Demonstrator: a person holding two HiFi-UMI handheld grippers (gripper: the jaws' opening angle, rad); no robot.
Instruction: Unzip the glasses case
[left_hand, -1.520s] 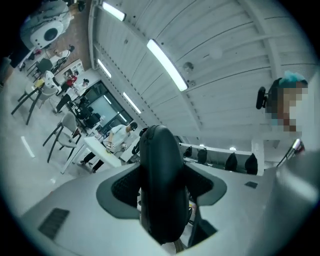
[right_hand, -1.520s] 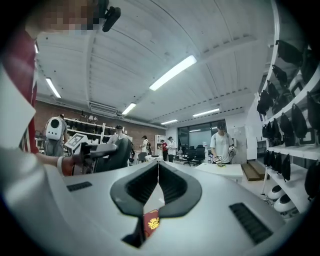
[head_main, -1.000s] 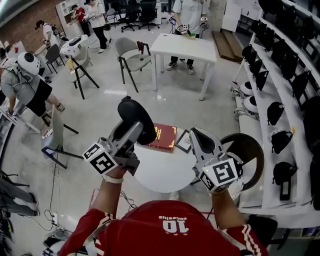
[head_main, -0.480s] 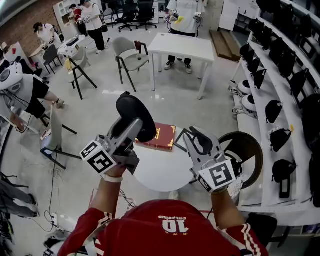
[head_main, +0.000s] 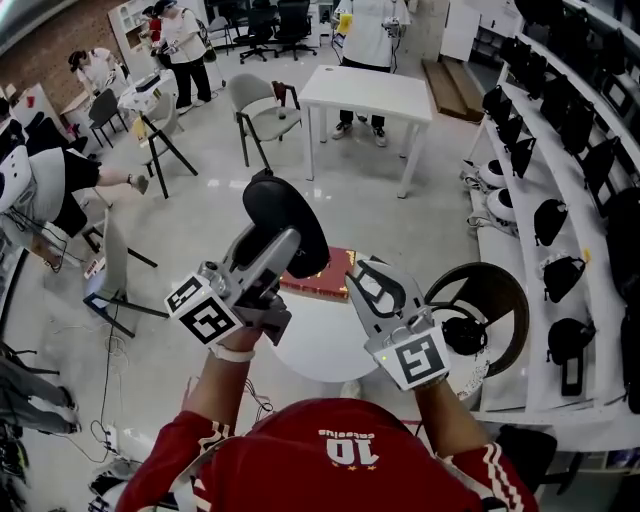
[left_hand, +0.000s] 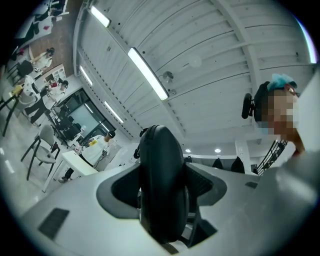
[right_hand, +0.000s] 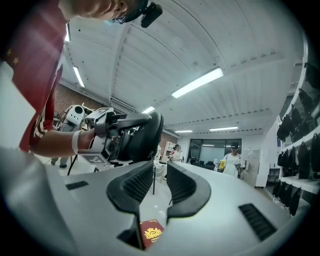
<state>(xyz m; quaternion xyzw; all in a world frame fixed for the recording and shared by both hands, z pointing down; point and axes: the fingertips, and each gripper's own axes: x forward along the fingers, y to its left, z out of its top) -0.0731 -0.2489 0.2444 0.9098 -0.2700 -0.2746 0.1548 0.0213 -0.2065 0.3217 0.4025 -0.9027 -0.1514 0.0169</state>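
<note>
Grey polished floor (head_main: 200, 215) fills the room, with a person (head_main: 45, 185) bent over at the far left and a grey chair (head_main: 262, 108) beside a white rectangular table (head_main: 365, 95) further back.

Nearer, the left gripper (head_main: 283, 243) points up and away, its 2 jaws clamped on the black glasses case (head_main: 287, 222). The case stands on edge between the pads and is lifted clear of the small round white table (head_main: 315, 345) below. In the left gripper view its narrow edge faces the camera and fills the gap between the jaws. Whether its zip is undone cannot be made out.

Just right of the case, a red book (head_main: 328, 278) lies on the round table's far edge.

Right of that, the right gripper (head_main: 363, 280) is held level and points toward the case, close to it but apart. Its jaws have just been opening; they stand parted by a narrow gap with nothing between them, and only the book and floor show past them.

Along the right wall, white shelves (head_main: 590, 190) carry a row of black bags (head_main: 550, 225).
</note>
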